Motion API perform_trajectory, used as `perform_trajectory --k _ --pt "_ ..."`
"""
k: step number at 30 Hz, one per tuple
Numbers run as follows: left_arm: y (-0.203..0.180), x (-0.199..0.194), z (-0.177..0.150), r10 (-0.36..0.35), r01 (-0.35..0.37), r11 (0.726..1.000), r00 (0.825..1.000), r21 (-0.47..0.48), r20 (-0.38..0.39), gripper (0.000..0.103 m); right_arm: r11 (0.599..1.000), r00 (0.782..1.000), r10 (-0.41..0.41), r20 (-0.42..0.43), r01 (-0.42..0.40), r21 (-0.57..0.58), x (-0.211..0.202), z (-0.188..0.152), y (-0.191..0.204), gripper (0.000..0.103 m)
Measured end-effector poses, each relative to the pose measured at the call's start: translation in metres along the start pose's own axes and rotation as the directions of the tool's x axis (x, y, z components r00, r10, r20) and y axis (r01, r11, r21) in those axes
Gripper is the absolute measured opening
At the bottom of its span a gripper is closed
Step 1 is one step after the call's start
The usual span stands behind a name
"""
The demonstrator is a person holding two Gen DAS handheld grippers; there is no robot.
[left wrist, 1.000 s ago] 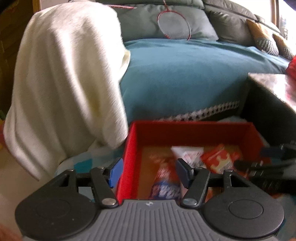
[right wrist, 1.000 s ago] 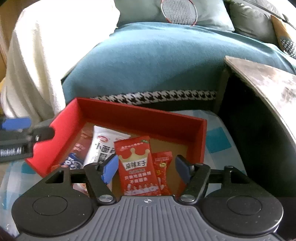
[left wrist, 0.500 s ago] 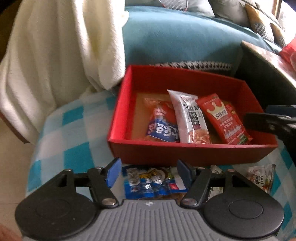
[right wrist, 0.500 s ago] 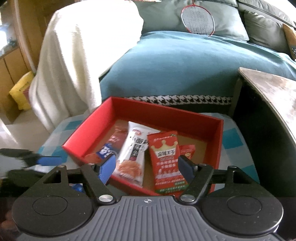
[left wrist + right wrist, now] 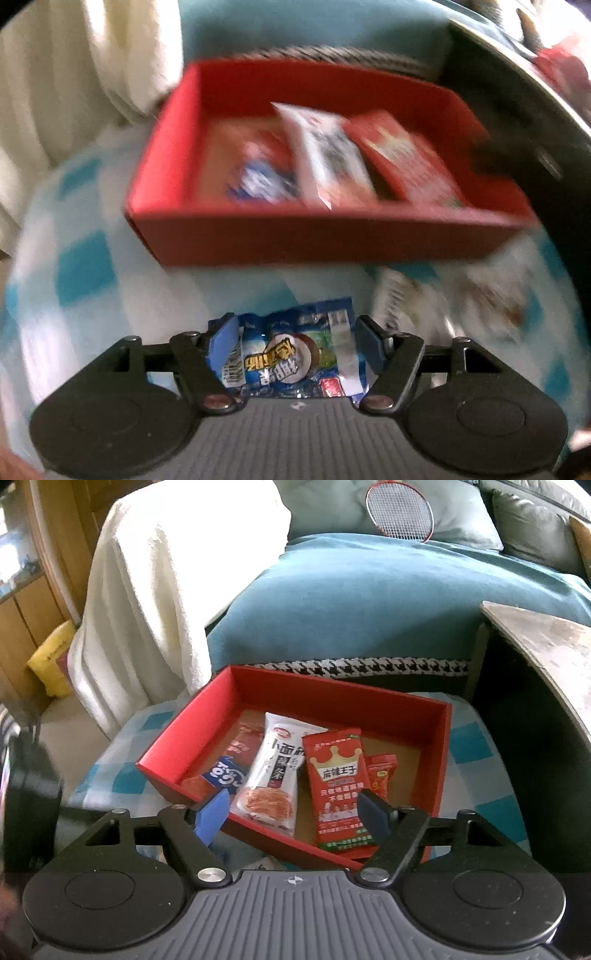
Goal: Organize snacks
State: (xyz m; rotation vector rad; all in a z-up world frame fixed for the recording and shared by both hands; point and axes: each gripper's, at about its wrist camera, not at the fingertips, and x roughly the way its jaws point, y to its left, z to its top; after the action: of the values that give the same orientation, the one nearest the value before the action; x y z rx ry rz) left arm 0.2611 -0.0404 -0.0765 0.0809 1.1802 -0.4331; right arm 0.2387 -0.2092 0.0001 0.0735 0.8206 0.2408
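Straddling the blue packet (image 5: 291, 360), the left gripper (image 5: 293, 341) should close squarely across its middle; the right gripper (image 5: 291, 810), jaws opening and empty, hovers over the red box (image 5: 441, 746).

Left hand-held gripper (image 5: 295, 341) straddles blue snack packet (image 5: 291, 360) before red box (image 5: 325, 236).

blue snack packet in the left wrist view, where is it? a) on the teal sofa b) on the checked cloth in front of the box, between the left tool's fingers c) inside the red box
b: the blue snack packet lies on the checked cloth, outside the red box, between the open left tool fingers.
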Motion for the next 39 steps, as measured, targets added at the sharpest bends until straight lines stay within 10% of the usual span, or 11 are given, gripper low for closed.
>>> perform_trajectory --k 8,12,18,25,39 --pt "0.003 -0.042 -0.030 -0.074 0.074 0.997 0.997 -0.028 -0.001 0.063 1.000 1.000 0.016 0.009 -0.016 -0.002 -0.016 -0.005 0.003 0.083" --pt "-0.009 -0.057 -0.029 -0.059 0.055 0.993 0.998 0.104 0.037 0.063 0.999 1.000 0.023 -0.003 -0.023 0.023 -0.026 -0.018 0.003 0.084" --pt "-0.037 -0.040 -0.031 -0.027 0.024 0.900 1.000 0.435 0.002 0.065 0.994 0.996 0.063 -0.057 -0.057 0.098 -0.048 -0.050 0.003 0.086" --pt "-0.030 -0.007 -0.028 -0.017 0.060 0.816 0.997 0.574 -0.080 0.074 0.979 0.984 0.079 -0.162 -0.046 0.198 -0.043 -0.084 -0.007 0.087" --pt "-0.021 -0.022 -0.049 -0.026 0.065 0.945 0.992 0.320 -0.123 0.079 0.974 0.969 0.116 -0.219 -0.068 0.216 -0.020 -0.075 -0.004 0.087"
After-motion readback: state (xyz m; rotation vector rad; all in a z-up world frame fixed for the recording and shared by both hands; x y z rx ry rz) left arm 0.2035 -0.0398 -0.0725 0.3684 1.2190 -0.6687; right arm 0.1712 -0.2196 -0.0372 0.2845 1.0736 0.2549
